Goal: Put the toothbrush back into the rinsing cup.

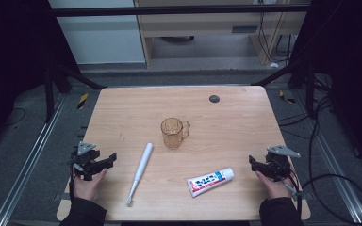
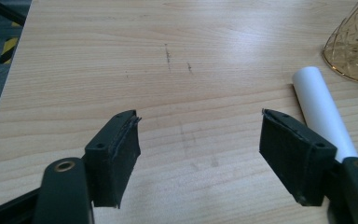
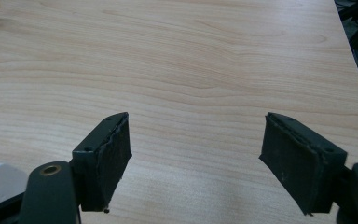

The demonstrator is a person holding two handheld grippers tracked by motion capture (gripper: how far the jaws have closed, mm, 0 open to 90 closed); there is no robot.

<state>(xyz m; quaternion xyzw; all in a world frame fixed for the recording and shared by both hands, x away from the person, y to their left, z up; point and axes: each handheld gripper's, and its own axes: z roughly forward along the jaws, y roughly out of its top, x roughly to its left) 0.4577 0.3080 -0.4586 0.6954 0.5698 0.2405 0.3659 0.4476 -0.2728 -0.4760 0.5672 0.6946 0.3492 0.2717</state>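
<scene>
Both grippers waited wide open and empty at the table's near corners.

High view: left gripper [image 1: 104,162] sat near the toothbrush [image 1: 140,172], right gripper [image 1: 255,165] near the toothpaste tube [image 1: 210,181], with the amber mug [image 1: 173,132] beyond; nothing seemed begun. Left gripper view: the toothbrush handle [image 2: 324,112] lay just beside one jaw, so the next move likely called for a short sideways reach. Right gripper view: bare table [image 3: 205,70] ahead, unobstructed.
</scene>
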